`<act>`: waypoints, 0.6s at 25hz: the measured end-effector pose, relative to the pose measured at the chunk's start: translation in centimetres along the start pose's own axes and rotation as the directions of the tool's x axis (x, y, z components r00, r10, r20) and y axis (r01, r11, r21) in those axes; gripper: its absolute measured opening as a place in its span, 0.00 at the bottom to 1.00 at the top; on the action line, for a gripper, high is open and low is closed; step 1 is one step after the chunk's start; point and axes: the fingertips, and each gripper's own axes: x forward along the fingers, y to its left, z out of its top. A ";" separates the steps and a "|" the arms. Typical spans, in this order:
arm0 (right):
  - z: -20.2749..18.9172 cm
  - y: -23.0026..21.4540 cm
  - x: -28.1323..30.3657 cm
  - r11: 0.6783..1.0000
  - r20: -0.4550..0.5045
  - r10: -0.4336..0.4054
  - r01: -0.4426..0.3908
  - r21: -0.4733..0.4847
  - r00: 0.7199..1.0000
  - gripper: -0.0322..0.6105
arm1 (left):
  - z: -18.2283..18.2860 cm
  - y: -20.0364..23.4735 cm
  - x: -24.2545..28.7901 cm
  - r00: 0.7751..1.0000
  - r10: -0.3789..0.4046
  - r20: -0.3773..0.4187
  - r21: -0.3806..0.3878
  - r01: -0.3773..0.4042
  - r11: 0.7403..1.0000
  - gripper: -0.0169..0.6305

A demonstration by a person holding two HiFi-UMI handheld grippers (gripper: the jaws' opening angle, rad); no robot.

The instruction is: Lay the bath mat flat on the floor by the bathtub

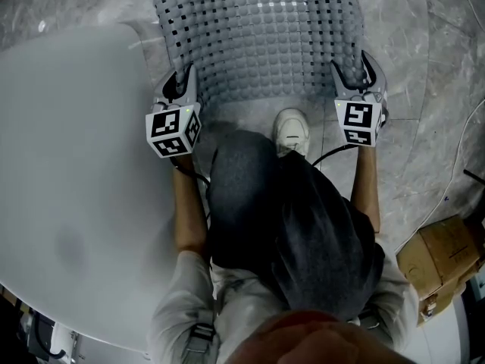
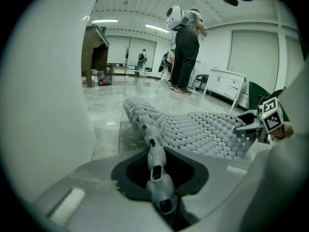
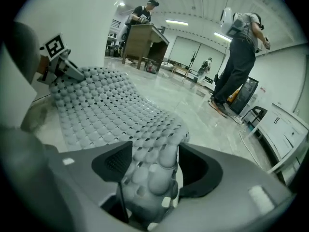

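head view: the bath mat (image 1: 258, 36) lies on the floor (image 1: 424, 44) beside the bathtub (image 1: 68, 165), its long side running away from the person.
left gripper view: the left gripper (image 2: 157, 180) pinches one near corner.
right gripper view: the right gripper (image 3: 150, 173) has its jaws apart, with the other near corner loose between them.

light: bright ceiling strips (image 2: 104, 21) | floor (image 2: 106, 110) glare | fisheye edges dark

No words, brands or numbers can be read. The left cube (image 1: 173, 131) at 9 o'clock and the right cube (image 1: 358, 123) at 2 o'clock carry black-and-white square markers. The box (image 1: 443, 260) at 4 o'clock shows no legible print.
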 end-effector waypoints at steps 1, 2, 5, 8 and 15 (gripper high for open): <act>0.0 0.0 -0.1 1.000 0.003 -0.004 0.004 -0.005 1.000 0.53 | 0.1 0.0 0.0 1.000 -0.001 0.001 0.001 0.001 1.000 0.14; 0.3 0.0 -0.4 1.000 0.024 -0.013 0.013 -0.012 1.000 0.56 | 0.1 -0.1 0.0 1.000 -0.001 0.003 0.002 0.001 1.000 0.14; 2.0 0.3 -1.1 0.999 0.099 -0.024 0.027 -0.037 0.995 0.63 | 0.3 -0.1 -0.1 1.000 0.000 0.009 0.003 0.000 1.000 0.14; 2.7 1.1 -1.0 0.999 0.121 0.009 -0.006 -0.032 0.993 0.63 | 0.2 -0.2 -0.1 1.000 0.003 0.011 0.001 -0.003 1.000 0.15; 3.1 3.0 -0.9 0.998 0.135 0.052 -0.048 -0.033 0.989 0.61 | 0.0 0.1 -0.4 1.000 0.011 0.010 -0.002 -0.011 1.000 0.18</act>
